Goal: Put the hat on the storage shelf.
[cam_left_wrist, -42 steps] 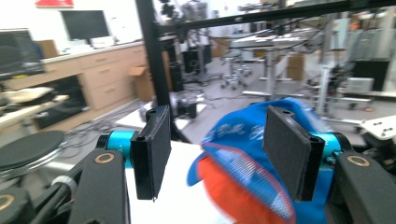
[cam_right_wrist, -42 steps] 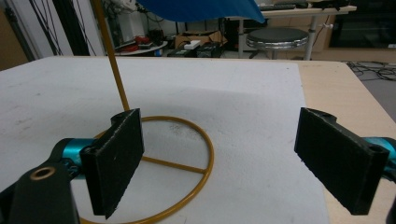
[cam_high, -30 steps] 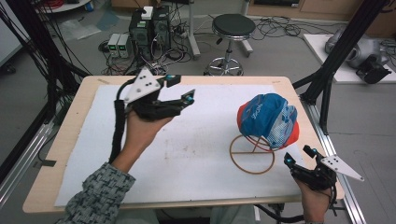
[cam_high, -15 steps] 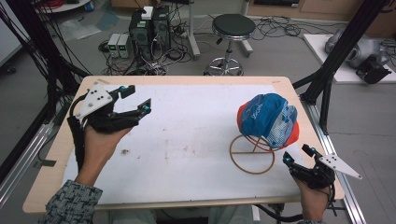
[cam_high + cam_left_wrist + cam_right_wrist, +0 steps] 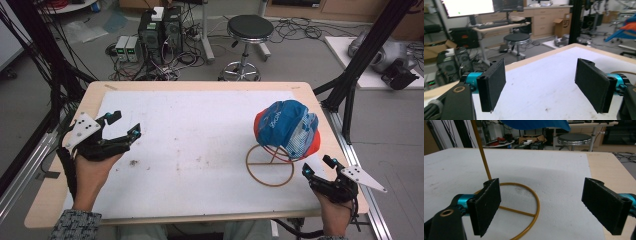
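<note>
A blue, red and white cap sits on a gold wire stand whose ring base lies on the white mat at the right. My left gripper hovers low over the mat's left edge, far from the cap. Its jaws have just been opening and nothing is between them, as the left gripper view shows. My right gripper rests at the front right, just right of the ring, open and empty. In the right gripper view the ring lies ahead between the jaws and the cap hangs above.
The white mat covers most of the wooden table. Black frame posts stand at both sides of the table. A stool and computer boxes stand on the floor beyond the far edge.
My left hand has swung from the mat's upper middle-left to its left edge and sunk lower, with the jaws spreading wider. The right gripper, cap and stand have stayed put.
</note>
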Available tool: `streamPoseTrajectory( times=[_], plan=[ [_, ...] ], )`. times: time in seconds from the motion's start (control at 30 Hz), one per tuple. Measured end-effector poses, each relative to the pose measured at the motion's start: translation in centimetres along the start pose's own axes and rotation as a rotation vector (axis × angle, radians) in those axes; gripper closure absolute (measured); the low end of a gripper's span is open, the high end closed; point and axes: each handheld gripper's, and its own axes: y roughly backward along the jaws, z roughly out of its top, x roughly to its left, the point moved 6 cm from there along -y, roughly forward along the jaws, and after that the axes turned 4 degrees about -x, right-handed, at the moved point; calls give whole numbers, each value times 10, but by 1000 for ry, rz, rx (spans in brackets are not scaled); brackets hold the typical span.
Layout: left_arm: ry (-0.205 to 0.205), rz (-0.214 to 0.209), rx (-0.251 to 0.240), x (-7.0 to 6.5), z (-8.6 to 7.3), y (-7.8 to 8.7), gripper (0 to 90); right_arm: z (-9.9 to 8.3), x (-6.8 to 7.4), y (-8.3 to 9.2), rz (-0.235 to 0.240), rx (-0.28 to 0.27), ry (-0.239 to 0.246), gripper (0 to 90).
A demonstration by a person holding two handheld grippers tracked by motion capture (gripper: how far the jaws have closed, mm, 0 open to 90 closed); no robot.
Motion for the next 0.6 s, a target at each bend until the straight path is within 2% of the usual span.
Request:
streamPoseTrajectory(
  times=[0.17, 0.37, 0.5, 0.6],
  plan=[
    [24, 5, 9, 3, -16, 3, 250, 0, 1, 0, 1, -2, 6, 148],
    [6, 12, 33, 3, -34, 5, 250, 0, 1, 0, 0, 3, 12, 148],
    [18, 13, 41, 2, -46, 8, 250, -1, 1, -1, 2, 7, 10, 148],
    [11, 12, 50, 1, -53, 10, 250, 0, 1, -1, 3, 7, 11, 148]
  ],
)
